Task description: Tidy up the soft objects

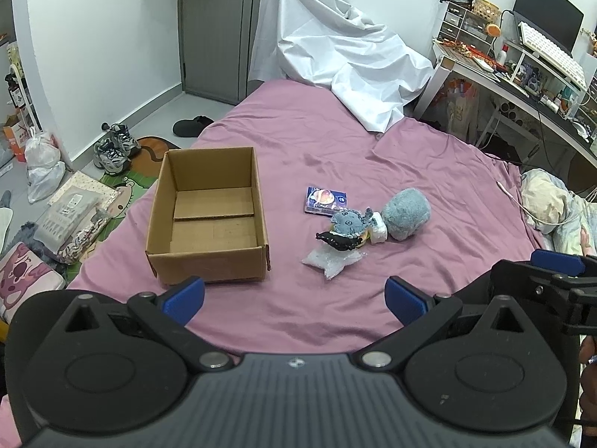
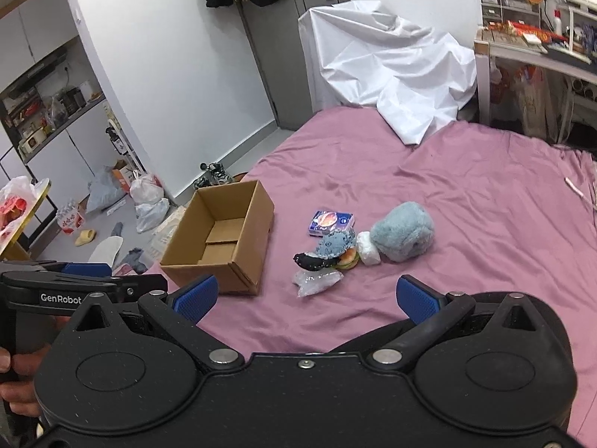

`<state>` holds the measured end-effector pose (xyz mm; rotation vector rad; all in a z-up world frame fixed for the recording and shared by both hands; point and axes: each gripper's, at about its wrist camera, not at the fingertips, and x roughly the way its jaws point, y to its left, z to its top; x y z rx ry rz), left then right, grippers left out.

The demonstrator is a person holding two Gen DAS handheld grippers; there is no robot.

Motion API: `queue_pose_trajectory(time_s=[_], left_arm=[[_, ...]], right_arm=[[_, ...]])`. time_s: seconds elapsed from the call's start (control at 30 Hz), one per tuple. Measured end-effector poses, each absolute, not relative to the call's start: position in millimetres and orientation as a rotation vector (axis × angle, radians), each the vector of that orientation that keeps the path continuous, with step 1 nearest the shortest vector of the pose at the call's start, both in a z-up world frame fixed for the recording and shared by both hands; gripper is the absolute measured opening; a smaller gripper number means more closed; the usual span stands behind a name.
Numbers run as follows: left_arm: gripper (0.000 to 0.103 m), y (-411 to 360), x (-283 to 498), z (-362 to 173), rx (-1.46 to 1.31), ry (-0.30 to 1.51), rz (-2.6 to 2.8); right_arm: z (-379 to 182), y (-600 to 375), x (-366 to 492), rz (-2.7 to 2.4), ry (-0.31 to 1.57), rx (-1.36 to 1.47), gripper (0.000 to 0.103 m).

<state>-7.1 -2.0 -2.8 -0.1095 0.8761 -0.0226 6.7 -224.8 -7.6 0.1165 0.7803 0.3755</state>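
An empty cardboard box (image 1: 209, 220) (image 2: 224, 246) stands open on the pink bed sheet (image 1: 335, 142) (image 2: 466, 194). To its right lies a cluster: a fluffy blue-grey plush (image 1: 406, 213) (image 2: 405, 230), a small blue plush (image 1: 349, 221) (image 2: 335, 242), a black soft toy (image 1: 337, 239) (image 2: 311, 261), a burger toy (image 2: 349, 259), a white wad (image 1: 377, 227) (image 2: 367, 248), a clear plastic bag (image 1: 332, 262) (image 2: 315, 280) and a blue tissue pack (image 1: 325, 201) (image 2: 330, 222). My left gripper (image 1: 294, 296) and right gripper (image 2: 306, 295) are both open and empty, hovering short of the items.
A crumpled white sheet (image 1: 335, 48) (image 2: 391, 71) covers something at the bed's far end. A cluttered desk (image 1: 522, 71) stands at the right. Shoes (image 1: 113, 145), bags and mats lie on the floor to the left. A pillow (image 1: 552, 201) lies at the bed's right edge.
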Motion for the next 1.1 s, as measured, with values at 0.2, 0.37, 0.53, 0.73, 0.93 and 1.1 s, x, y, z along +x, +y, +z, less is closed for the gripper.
queue_pose_trajectory(time_s=[0.2, 0.37, 0.53, 0.73, 0.93, 1.1], left_arm=[[0.102, -1, -8, -4, -0.121, 0.854, -0.007], [0.102, 2, -3, -5, -0.146, 0.842, -0.005], [0.101, 3, 7, -8, -0.164, 0.847, 0.007], [0.102, 2, 19, -14, -0.175, 0.856, 0.014], [0.101, -5, 34, -24, -0.165, 0.878, 0.013], [0.1, -10, 48, -33, -0.159, 0.894, 0.008]], right_arm=[[-10, -224, 8, 0.378, 0.792, 0.114, 0.103], [-13, -224, 14, 0.363, 0.805, 0.114, 0.103], [-20, -228, 23, 0.356, 0.82, 0.139, 0.103], [-31, -232, 36, 0.351, 0.841, 0.168, 0.103], [-41, -237, 54, 0.341, 0.871, 0.204, 0.103], [-51, -242, 71, 0.341, 0.878, 0.259, 0.1]])
